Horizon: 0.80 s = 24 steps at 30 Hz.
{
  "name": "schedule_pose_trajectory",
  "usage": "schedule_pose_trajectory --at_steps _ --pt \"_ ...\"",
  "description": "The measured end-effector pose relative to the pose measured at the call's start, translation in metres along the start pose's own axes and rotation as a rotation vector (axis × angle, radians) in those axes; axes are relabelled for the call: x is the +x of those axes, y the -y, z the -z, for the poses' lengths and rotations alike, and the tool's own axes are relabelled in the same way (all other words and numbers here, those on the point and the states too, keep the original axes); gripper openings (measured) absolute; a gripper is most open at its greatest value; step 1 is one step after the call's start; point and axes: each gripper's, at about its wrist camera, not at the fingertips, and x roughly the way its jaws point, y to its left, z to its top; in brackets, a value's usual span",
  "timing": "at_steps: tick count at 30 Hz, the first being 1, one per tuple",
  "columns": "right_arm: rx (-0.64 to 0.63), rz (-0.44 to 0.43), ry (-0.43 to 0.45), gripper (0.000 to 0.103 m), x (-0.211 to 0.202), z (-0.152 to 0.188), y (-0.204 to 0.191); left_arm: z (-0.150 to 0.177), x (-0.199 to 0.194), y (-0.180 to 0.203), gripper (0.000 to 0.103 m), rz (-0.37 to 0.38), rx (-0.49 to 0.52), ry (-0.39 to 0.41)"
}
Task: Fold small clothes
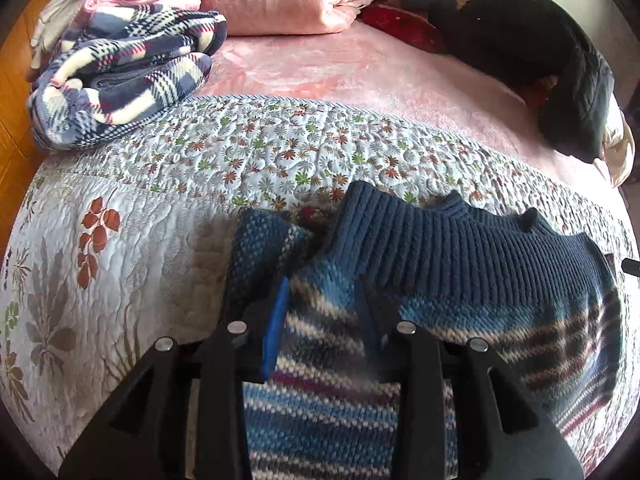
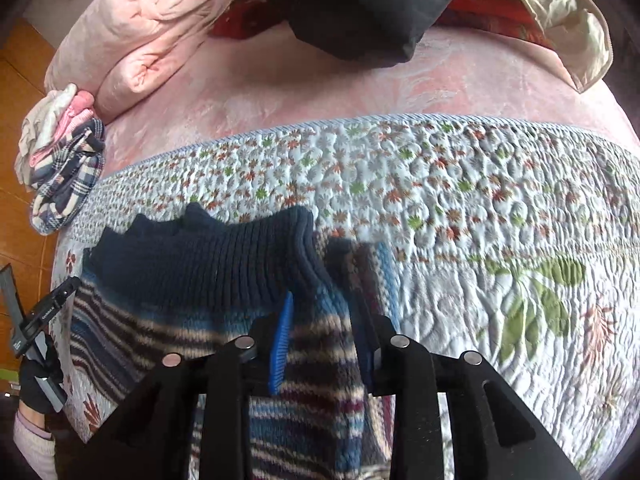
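Nearest the left wrist camera, the left gripper points forward and down over a small knitted sweater striped in blue, cream and maroon with a dark navy ribbed collar. Its blue-padded fingers stand spread, with sweater fabric between them; whether they pinch it cannot be told. The right gripper sits likewise over the sweater's other side, jaws apart astride striped knit, grip unclear. At the right view's lower left edge, a dark-gloved hand with a pale cuff holds the left tool's handle.

The sweater lies on a pale blue quilted bedspread printed with small flowers and leaves. Beyond it spreads a pink plush blanket. Further off sit a folded navy-and-cream plaid fleece, folded pink bedding and a black padded garment.
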Motion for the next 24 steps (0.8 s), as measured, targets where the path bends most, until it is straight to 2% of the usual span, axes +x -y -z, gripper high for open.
schedule_pose_trajectory --at_steps 4,5,9,13,17,19,24 --pt "-0.007 -0.026 -0.047 0.036 -0.022 0.048 0.010 0.033 -0.030 0.017 0.041 0.018 0.039 -0.053" --pt "0.000 -0.035 -0.060 0.036 -0.025 0.062 0.013 0.042 -0.036 0.021 0.045 0.024 0.037 -0.078" --pt "0.026 -0.075 -0.095 0.037 -0.026 0.106 0.024 0.072 -0.047 0.025 0.050 0.068 -0.011 -0.129" --pt "0.053 -0.061 -0.153 0.038 -0.006 0.123 0.029 0.086 -0.039 0.026 0.051 0.061 -0.018 -0.163" --pt "0.083 -0.060 -0.195 0.038 0.013 0.128 0.031 0.092 -0.016 0.018 0.051 0.090 -0.102 -0.214" --pt "0.072 -0.074 -0.210 0.014 0.017 0.129 0.028 0.094 -0.008 0.015 0.051 0.088 -0.105 -0.224" --pt "0.034 -0.026 -0.197 0.011 0.006 0.130 0.021 0.098 0.002 0.015 0.051 0.066 -0.055 -0.240"
